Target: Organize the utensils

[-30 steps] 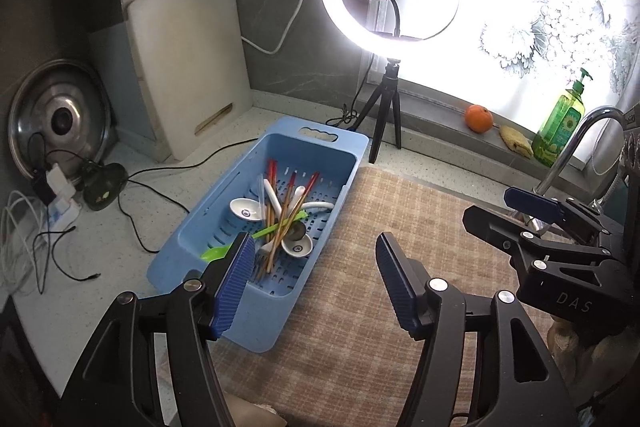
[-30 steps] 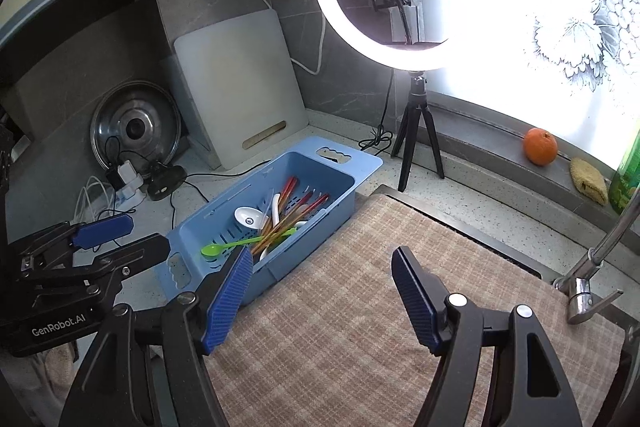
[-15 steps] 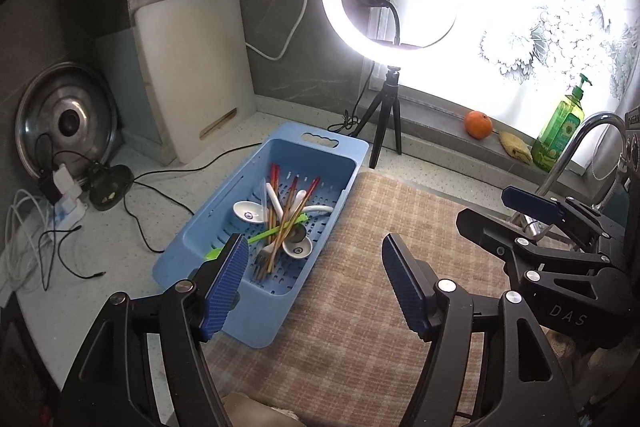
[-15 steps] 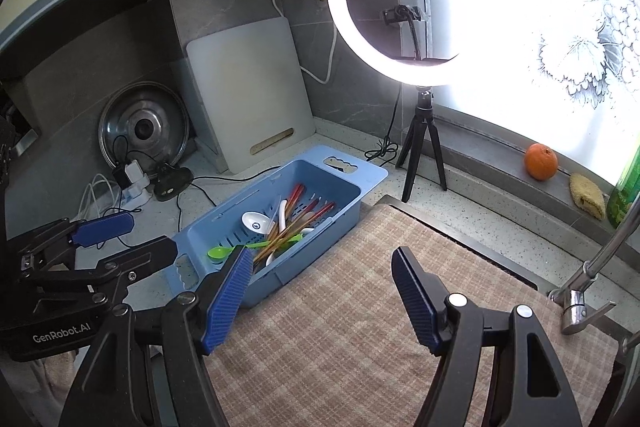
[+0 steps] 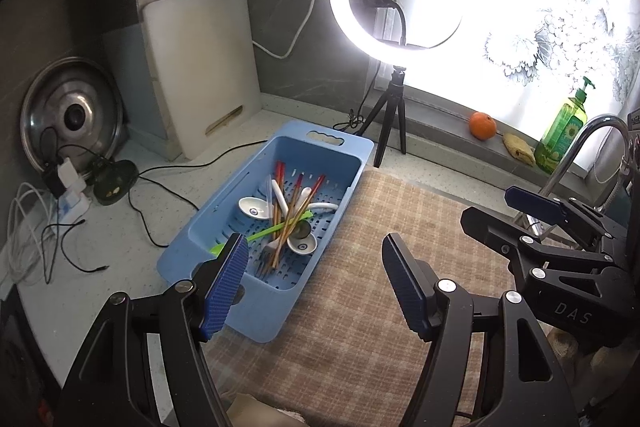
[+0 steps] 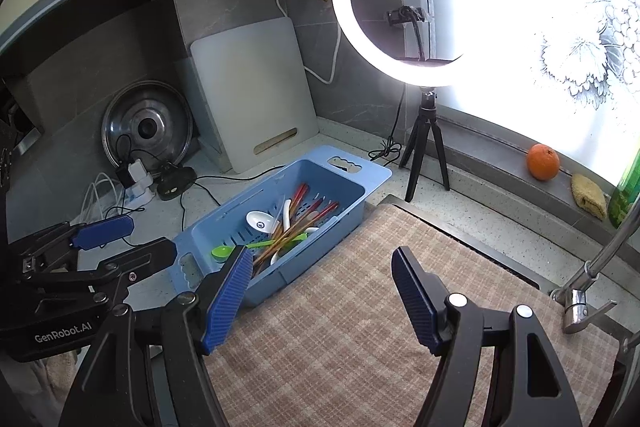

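A blue slotted basket (image 5: 362,157) (image 6: 376,179) sits on the counter at the left edge of a checked mat (image 5: 380,307) (image 6: 360,327). It holds white ceramic spoons (image 5: 252,207) (image 6: 259,218), red-tipped chopsticks (image 5: 298,201) (image 6: 310,219), a green plastic spoon (image 5: 280,227) (image 6: 224,251) and a fork (image 5: 266,255). My left gripper (image 5: 312,287) is open and empty, above the basket's near end. My right gripper (image 6: 320,297) is open and empty over the mat; it also shows in the left wrist view (image 5: 496,211).
A ring light on a tripod (image 5: 390,131) (image 6: 426,147) stands behind the basket. A white cutting board (image 5: 200,67) and a pot lid (image 5: 72,115) lean on the wall. Cables and chargers (image 5: 68,195) lie at left. An orange (image 5: 483,125), soap bottle (image 5: 562,135) and faucet (image 5: 580,147) are at right.
Both grippers have pulled back and up a little, so the basket looks smaller and farther. Both stay open and empty. Nothing in the basket has moved.
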The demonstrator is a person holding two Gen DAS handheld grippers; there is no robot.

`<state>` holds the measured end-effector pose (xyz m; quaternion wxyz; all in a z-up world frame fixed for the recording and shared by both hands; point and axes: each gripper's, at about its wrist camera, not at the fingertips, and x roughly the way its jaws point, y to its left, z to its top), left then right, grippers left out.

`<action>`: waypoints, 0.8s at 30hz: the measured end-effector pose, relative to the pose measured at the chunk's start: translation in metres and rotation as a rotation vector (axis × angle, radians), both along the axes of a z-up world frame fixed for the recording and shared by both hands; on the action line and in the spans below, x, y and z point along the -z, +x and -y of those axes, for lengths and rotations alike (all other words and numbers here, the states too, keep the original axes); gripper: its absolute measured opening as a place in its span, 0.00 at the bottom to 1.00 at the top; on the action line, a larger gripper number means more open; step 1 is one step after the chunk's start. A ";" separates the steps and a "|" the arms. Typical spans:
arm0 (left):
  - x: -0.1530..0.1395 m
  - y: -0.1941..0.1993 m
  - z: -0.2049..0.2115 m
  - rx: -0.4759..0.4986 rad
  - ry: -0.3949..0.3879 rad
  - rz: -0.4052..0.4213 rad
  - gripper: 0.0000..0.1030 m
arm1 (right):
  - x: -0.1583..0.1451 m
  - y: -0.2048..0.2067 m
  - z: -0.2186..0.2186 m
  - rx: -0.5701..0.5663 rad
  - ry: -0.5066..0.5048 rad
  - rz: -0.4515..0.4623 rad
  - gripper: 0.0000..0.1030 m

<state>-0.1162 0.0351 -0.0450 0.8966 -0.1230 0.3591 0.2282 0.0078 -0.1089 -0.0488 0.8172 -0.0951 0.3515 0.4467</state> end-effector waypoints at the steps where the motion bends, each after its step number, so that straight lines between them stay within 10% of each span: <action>1: 0.000 0.000 0.000 0.000 -0.001 0.000 0.67 | 0.000 0.000 0.000 0.000 -0.001 0.002 0.67; 24: 0.005 -0.002 0.002 -0.003 -0.026 -0.005 0.68 | 0.005 0.001 0.001 0.010 -0.006 -0.027 0.67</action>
